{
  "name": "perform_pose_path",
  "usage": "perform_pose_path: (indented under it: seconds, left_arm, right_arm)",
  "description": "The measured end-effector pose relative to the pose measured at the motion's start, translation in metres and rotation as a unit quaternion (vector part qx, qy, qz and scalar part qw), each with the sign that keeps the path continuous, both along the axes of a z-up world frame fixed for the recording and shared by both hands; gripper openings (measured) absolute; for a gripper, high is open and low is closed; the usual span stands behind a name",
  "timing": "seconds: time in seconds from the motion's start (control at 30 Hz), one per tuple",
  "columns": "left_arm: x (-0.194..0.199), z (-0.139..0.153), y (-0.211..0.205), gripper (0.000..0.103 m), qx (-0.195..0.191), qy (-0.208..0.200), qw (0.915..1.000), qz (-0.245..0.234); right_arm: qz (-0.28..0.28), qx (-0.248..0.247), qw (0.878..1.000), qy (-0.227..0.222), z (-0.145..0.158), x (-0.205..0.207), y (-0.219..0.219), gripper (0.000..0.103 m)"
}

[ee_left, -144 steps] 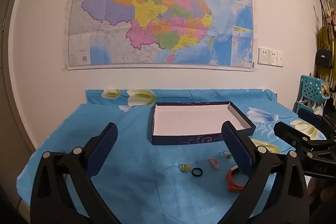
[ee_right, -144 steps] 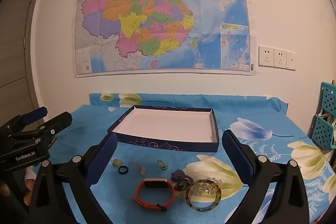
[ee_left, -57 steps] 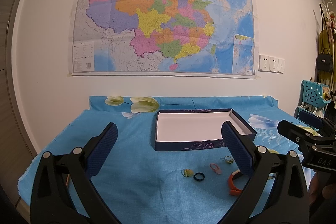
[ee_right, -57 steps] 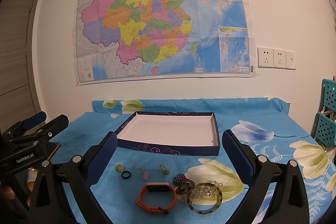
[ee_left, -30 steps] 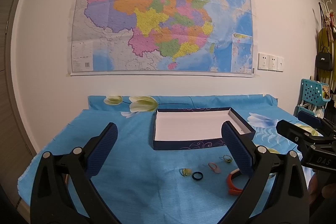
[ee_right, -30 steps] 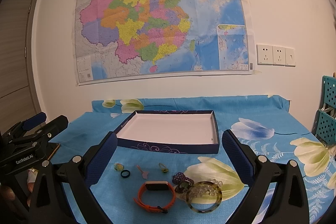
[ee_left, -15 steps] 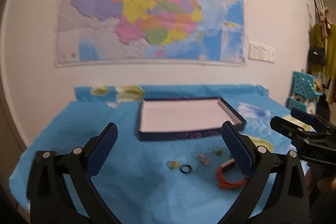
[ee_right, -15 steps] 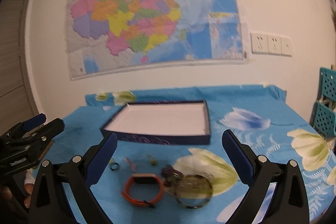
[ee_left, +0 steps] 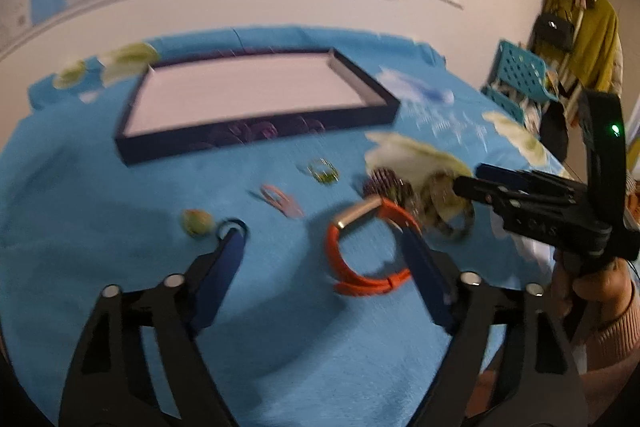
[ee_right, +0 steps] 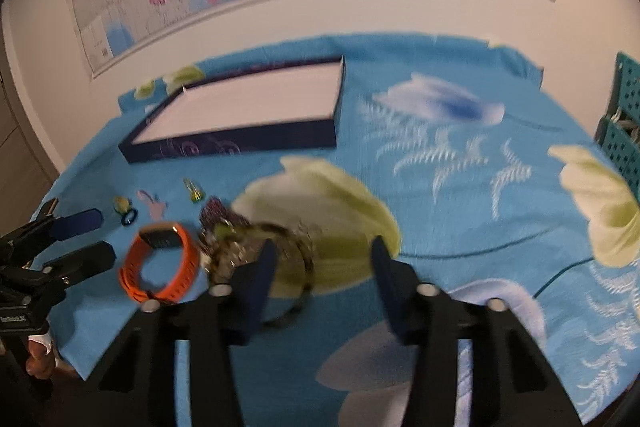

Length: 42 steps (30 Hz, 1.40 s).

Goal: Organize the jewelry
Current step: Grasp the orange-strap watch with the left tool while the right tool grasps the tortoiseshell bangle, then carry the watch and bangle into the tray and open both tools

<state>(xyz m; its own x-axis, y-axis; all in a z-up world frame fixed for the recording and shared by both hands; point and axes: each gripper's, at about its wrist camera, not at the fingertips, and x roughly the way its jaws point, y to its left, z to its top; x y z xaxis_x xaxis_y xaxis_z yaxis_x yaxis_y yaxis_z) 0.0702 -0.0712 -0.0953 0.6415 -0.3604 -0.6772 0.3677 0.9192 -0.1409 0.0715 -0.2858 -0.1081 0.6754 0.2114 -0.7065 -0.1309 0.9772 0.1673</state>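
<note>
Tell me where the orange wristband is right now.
The orange wristband lies on the blue cloth, between the open jaws of the left gripper in the left wrist view, in front of the shallow box, left of the mottled bangle.

Blue floral tablecloth [ee_right: 460,195], tray [ee_right: 280,141], orange band [ee_right: 188,259], trinkets [ee_left: 280,197]

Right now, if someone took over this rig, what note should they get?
Left gripper: closing, nothing gripped, low over the orange band.
Right gripper: closing, nothing gripped, low beside the mottled bangle, which lies under its left finger.
Tray: nothing in it.
Cloth: dark ring, pink clip, green-gold piece, yellowish piece and purple beaded piece, all loose.
Done: nothing.
Left: move every piece into the tray.
</note>
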Motion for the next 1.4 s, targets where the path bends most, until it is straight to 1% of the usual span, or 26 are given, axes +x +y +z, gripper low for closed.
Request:
perform_pose_path:
  seconds: [0.03, 0.07, 0.1, 0.13, 0.17, 0.2, 0.27, 0.33, 0.37, 0.4, 0.43, 0.47, 0.5, 0.57, 0.67, 0.8, 0.9, 0.97, 1.0, 1.03, 1.07, 1.13, 1.17, 1.23, 1.37, 1.4]
  left_arm:
    - [0.001, -0.003, -0.002, 0.072, -0.001, 0.008, 0.9999, -0.006]
    - [0.001, -0.007, -0.005, 0.067, -0.001, 0.015, 0.9998, -0.015]
    - [0.001, -0.007, -0.007, 0.065, -0.001, 0.02, 0.9996, -0.019]
    - [0.001, -0.009, -0.009, 0.06, -0.002, 0.024, 0.9994, -0.025]
    - [0.002, -0.009, -0.011, 0.054, -0.004, 0.028, 0.9991, -0.03]
    - [0.003, -0.011, -0.013, 0.051, -0.007, 0.036, 0.9986, -0.037]
    - [0.008, -0.017, -0.017, 0.041, -0.011, 0.052, 0.9976, -0.044]
    - [0.012, -0.02, -0.018, 0.039, -0.013, 0.064, 0.9969, -0.044]
    - [0.013, -0.02, -0.017, 0.037, -0.018, 0.066, 0.9967, -0.044]
    - [0.014, -0.02, -0.016, 0.036, -0.022, 0.069, 0.9964, -0.044]
    - [0.015, -0.02, -0.016, 0.028, -0.022, 0.07, 0.9964, -0.043]
    - [0.015, -0.02, -0.014, 0.017, -0.019, 0.072, 0.9965, -0.039]
    - [0.017, -0.021, -0.013, 0.016, -0.021, 0.077, 0.9961, -0.038]
    - [0.018, -0.02, -0.01, 0.011, -0.031, 0.082, 0.9954, -0.039]
    - [0.018, -0.016, -0.01, 0.007, -0.03, 0.074, 0.996, -0.04]
    - [0.019, -0.007, -0.007, 0.006, -0.036, 0.068, 0.9959, -0.047]
    - [0.019, -0.005, -0.008, 0.005, -0.026, 0.064, 0.9959, -0.058]
    - [0.018, -0.006, -0.009, 0.01, -0.02, 0.069, 0.9949, -0.071]
    - [0.018, -0.008, -0.011, 0.019, -0.014, 0.071, 0.9943, -0.078]
    - [0.018, -0.009, -0.013, 0.022, -0.005, 0.071, 0.9942, -0.081]
    - [0.019, -0.011, -0.015, 0.02, 0.005, 0.071, 0.9942, -0.081]
    - [0.022, -0.017, -0.016, 0.019, 0.008, 0.08, 0.9931, -0.085]
    - [0.023, -0.017, -0.017, 0.013, 0.009, 0.08, 0.9932, -0.085]
    - [0.025, -0.016, -0.018, 0.007, 0.015, 0.075, 0.9938, -0.08]
    - [0.032, -0.009, -0.011, 0.007, 0.005, 0.075, 0.9945, -0.073]
    - [0.036, -0.004, -0.005, 0.007, -0.008, 0.077, 0.9945, -0.071]
  right_arm:
    - [0.005, 0.004, 1.0, 0.009, -0.003, 0.001, -0.001, 0.042]
    - [0.01, 0.009, 1.0, 0.013, -0.004, 0.001, -0.002, 0.037]
    - [0.017, 0.017, 1.0, 0.016, -0.005, 0.001, -0.003, 0.033]
    - [0.023, 0.022, 0.999, 0.017, -0.004, 0.0, -0.003, 0.031]
    - [0.029, 0.024, 0.999, 0.019, -0.004, -0.001, -0.003, 0.026]
    - [0.035, 0.026, 0.999, 0.023, -0.004, -0.001, -0.002, 0.022]
    - [0.04, 0.026, 0.998, 0.027, -0.004, -0.001, 0.0, 0.021]
    - [0.042, 0.033, 0.998, 0.032, -0.003, 0.0, -0.001, 0.016]
    - [0.041, 0.044, 0.998, 0.037, -0.003, 0.0, -0.003, 0.009]
    - [0.04, 0.048, 0.997, 0.038, -0.003, 0.001, -0.005, 0.008]
    - [0.038, 0.053, 0.997, 0.039, -0.002, 0.001, -0.008, 0.007]
    - [0.037, 0.058, 0.997, 0.039, -0.001, 0.001, -0.01, 0.006]
    - [0.036, 0.067, 0.996, 0.039, 0.001, 0.002, -0.012, 0.006]
    - [0.035, 0.077, 0.996, 0.035, 0.006, 0.001, -0.016, 0.006]
    - [0.038, 0.08, 0.996, 0.023, 0.017, 0.001, -0.017, 0.006]
    - [0.043, 0.088, 0.995, 0.004, 0.034, 0.005, -0.018, 0.006]
    - [0.047, 0.088, 0.995, -0.009, 0.043, 0.012, -0.017, 0.006]
    - [0.05, 0.087, 0.995, -0.011, 0.045, 0.017, -0.013, 0.006]
    - [0.052, 0.085, 0.995, -0.01, 0.045, 0.019, -0.011, 0.006]
    - [0.054, 0.085, 0.995, -0.008, 0.043, 0.022, -0.01, 0.006]
    - [0.055, 0.085, 0.995, -0.006, 0.042, 0.023, -0.007, 0.006]
    - [0.057, 0.082, 0.995, 0.0, 0.039, 0.027, -0.004, 0.006]
    - [0.058, 0.083, 0.995, 0.001, 0.038, 0.028, -0.004, 0.006]
    - [0.06, 0.085, 0.995, 0.001, 0.038, 0.031, -0.003, 0.006]
    - [0.065, 0.078, 0.995, -0.009, 0.046, 0.043, 0.0, 0.006]
    - [0.068, 0.073, 0.995, -0.015, 0.05, 0.048, 0.001, 0.006]
